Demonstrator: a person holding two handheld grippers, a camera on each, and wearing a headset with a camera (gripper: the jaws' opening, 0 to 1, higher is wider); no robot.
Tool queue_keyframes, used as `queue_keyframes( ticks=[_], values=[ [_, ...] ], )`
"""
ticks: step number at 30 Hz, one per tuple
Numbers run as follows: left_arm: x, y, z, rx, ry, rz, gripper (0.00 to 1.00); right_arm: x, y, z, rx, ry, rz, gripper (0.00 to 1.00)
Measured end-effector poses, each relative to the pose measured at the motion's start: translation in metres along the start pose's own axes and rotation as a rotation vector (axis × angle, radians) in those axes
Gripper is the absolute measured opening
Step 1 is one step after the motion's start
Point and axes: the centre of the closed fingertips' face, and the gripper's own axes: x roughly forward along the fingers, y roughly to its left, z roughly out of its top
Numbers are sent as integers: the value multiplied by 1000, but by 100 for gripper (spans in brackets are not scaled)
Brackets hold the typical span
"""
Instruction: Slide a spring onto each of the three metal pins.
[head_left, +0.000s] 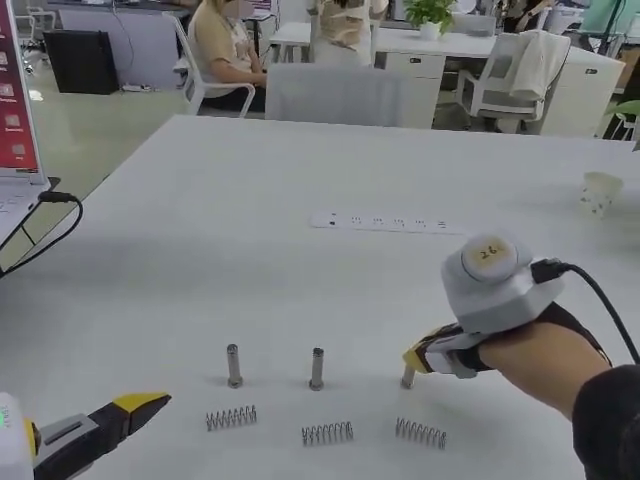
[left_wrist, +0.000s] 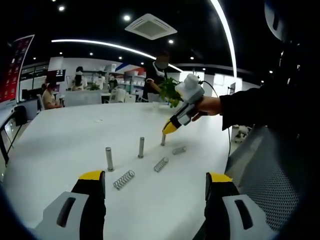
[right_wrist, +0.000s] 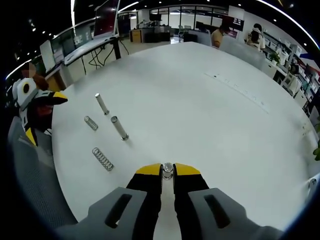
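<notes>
So far nothing is threaded: all three springs (head_left: 327, 433) lie flat on the worktop (head_left: 300, 180), one at six o'clock of each bare upright pin (head_left: 317, 368). The right tongs (right_wrist: 167, 170) are clenched on the three-o'clock pin (head_left: 408, 378) (head view hides its top behind them); the left tongs (left_wrist: 155, 182) hang released at seven o'clock, well apart from everything.

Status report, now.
Left gripper open, hovering off the table. Right gripper shut on right pin. All three springs lying loose, none loaded. Nothing blocking.
</notes>
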Motion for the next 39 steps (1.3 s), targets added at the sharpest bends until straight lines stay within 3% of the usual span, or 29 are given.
queue_keyframes(
  ticks=[23,39],
  values=[
    [0,1,-1,-4,-1,5,79,2,4,4,-12,-18,14,8],
    [0,2,-2,-4,2,6,79,3,7,5,-18,-29,27,17]
  ],
)
